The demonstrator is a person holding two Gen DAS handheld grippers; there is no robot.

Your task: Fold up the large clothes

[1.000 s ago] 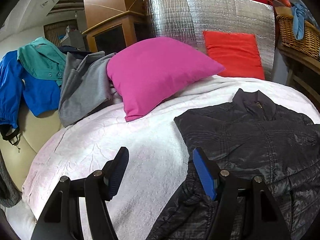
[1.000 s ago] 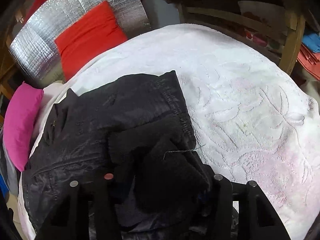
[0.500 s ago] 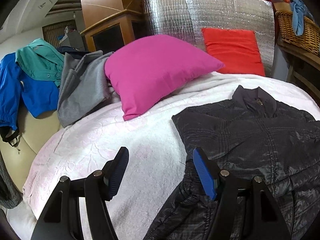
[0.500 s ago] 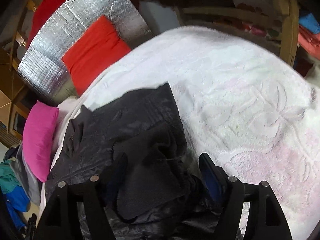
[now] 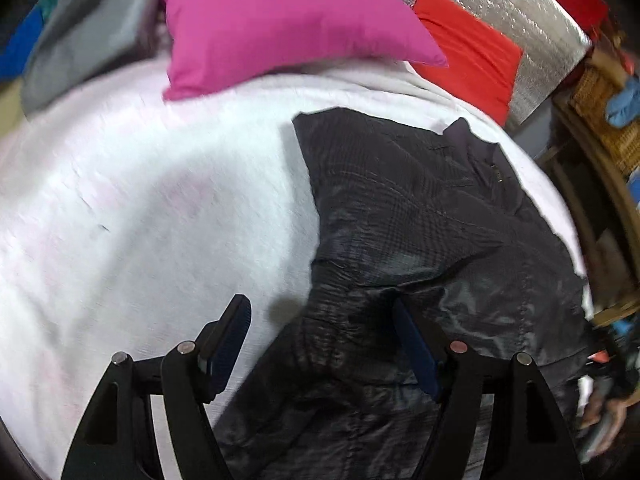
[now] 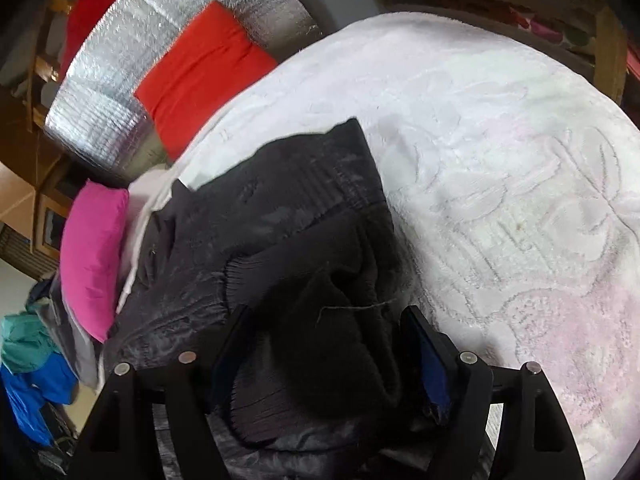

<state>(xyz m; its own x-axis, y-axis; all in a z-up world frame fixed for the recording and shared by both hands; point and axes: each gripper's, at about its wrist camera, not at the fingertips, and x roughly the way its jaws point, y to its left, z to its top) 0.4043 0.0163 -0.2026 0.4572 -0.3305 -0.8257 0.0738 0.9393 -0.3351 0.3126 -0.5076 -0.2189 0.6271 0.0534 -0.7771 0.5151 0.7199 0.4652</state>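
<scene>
A dark quilted jacket lies spread on the white bedspread, collar toward the pillows. My left gripper is open, low over the jacket's left edge, with a fold of fabric between the open jaws. In the right wrist view the jacket shows with a black ribbed cuff and bunched sleeve lying between the fingers of my right gripper, which is open.
A pink pillow and a red cushion lean on a silver foil panel at the bed's head. Grey and blue clothes hang at the left. A wicker basket and wooden furniture stand at the right.
My left gripper has moved forward and tilted down over the jacket's left edge. My right gripper, shut on the sleeve a second ago, has opened; the sleeve lies loose between its jaws.
</scene>
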